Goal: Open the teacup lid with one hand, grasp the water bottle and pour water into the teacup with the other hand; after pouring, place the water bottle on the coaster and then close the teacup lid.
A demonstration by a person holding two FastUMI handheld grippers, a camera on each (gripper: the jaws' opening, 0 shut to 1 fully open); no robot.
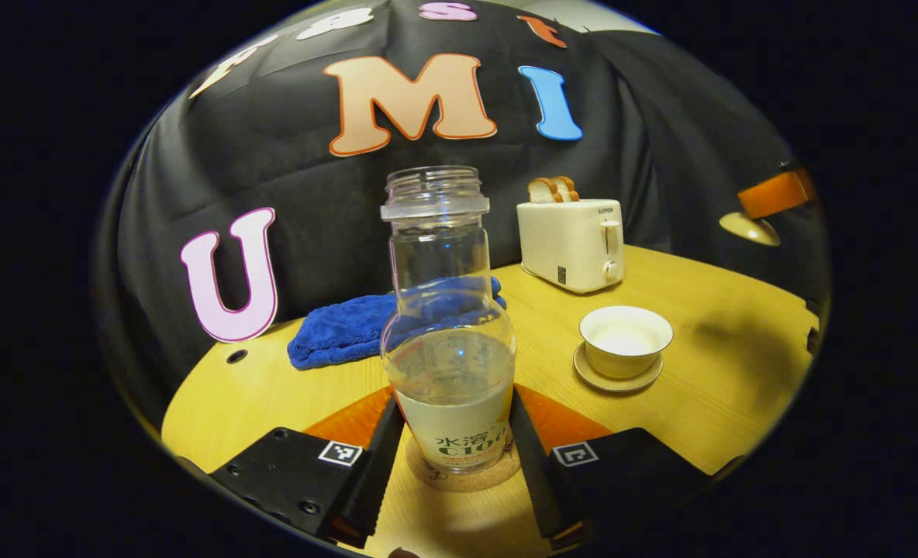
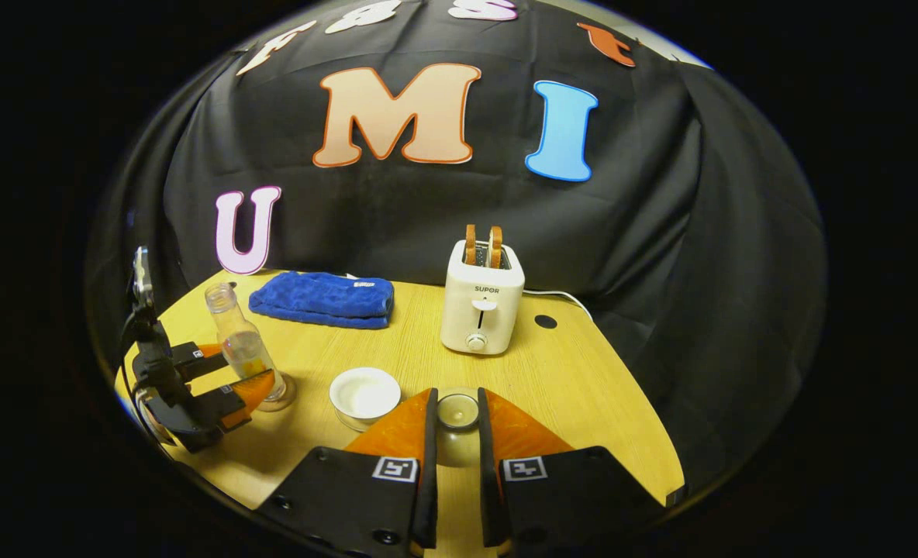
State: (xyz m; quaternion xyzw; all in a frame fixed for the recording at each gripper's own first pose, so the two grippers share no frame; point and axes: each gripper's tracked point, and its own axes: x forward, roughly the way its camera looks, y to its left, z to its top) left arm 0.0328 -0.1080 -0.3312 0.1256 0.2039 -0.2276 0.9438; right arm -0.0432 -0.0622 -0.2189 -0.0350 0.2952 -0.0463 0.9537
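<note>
With the water bottle (image 1: 448, 364) standing on the coaster (image 1: 464, 474) between my left gripper (image 1: 450, 465) fingers, seemingly loosened, my right gripper (image 2: 457, 434) pinches the teacup lid (image 2: 457, 411) just right of the uncovered teacup (image 2: 364, 394), ready for closing.

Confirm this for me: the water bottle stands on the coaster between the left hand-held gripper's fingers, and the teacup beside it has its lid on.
One thing is wrong: the teacup is open, not lidded. The left gripper view shows its bare inside, and the right gripper view shows the lid between the right hand-held gripper's fingers. The rest holds: the water bottle stands on the coaster between the left hand-held gripper's fingers.
</note>
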